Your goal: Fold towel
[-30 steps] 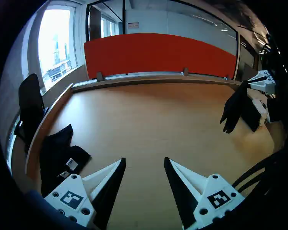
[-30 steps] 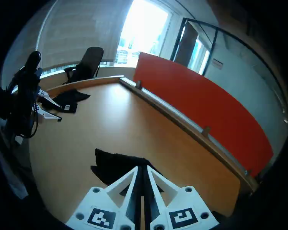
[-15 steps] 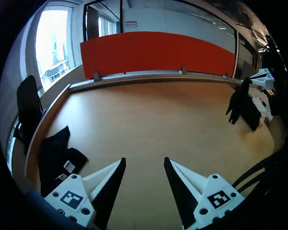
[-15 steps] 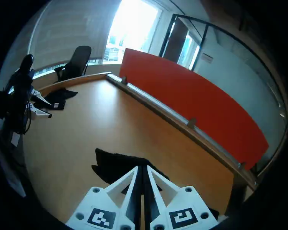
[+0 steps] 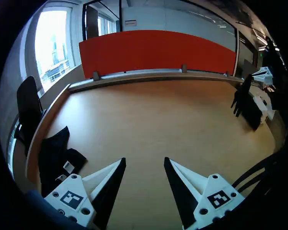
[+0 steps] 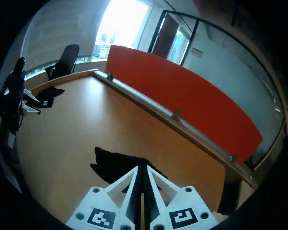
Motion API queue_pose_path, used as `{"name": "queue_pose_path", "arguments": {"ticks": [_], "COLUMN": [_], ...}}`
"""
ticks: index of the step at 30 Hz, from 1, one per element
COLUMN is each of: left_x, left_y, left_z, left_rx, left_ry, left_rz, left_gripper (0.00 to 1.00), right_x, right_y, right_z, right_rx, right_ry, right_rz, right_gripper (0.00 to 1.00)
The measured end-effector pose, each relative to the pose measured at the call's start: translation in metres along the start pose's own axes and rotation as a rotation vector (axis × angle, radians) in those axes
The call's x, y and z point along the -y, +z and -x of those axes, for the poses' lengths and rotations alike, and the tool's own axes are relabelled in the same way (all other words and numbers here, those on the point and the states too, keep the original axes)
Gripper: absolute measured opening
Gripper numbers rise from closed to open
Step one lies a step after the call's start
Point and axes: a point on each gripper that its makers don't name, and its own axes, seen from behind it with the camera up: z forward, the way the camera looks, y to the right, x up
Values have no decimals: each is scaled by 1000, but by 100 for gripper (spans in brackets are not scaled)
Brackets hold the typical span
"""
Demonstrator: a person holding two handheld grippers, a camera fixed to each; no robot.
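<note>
A black towel [image 6: 112,164] hangs from my right gripper [image 6: 143,168], whose fingers are shut on its edge above the wooden table [image 6: 86,115]. From the left gripper view the same towel [image 5: 243,100] dangles at the far right under the right gripper [image 5: 264,73]. My left gripper [image 5: 144,161] stands open low over the table [image 5: 151,115] with nothing between its fingers. More black cloth with a white tag [image 5: 55,153] lies crumpled at the table's left edge, just beside my left finger. In the right gripper view the left gripper [image 6: 28,107] shows far off on the left, near that cloth [image 6: 48,94].
An orange partition [image 5: 155,51] runs along the table's far side, with a raised wooden ledge [image 5: 151,76] in front of it. A black office chair [image 5: 28,103] stands beyond the left corner by the window. Black cables [image 5: 259,168] hang at the lower right.
The right gripper has carried the hanging towel farther right and a little higher in the left gripper view, turning its own view along the partition. The left gripper has barely moved.
</note>
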Motion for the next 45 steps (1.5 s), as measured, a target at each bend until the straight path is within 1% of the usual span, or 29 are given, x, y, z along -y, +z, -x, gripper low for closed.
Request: {"name": "queue_pose_path", "arguments": {"ticks": [20, 26, 35, 45], "left_x": [-2, -4, -8, -10], "left_y": [0, 0, 2, 2], "left_z": [1, 2, 1, 2], "left_rx": [18, 23, 28, 35], "left_ry": [5, 9, 12, 14], "left_rz": [-22, -24, -26, -34], "left_gripper": [73, 73, 73, 73], "right_x": [-89, -110, -137, -170], "right_y": [-6, -8, -6, -5], "right_z": [21, 29, 42, 50], "right_rx": [39, 57, 77, 101], "right_ry": [19, 15, 37, 43], "right_rz": [86, 106, 134, 169], "right_gripper": [5, 5, 5, 5]}}
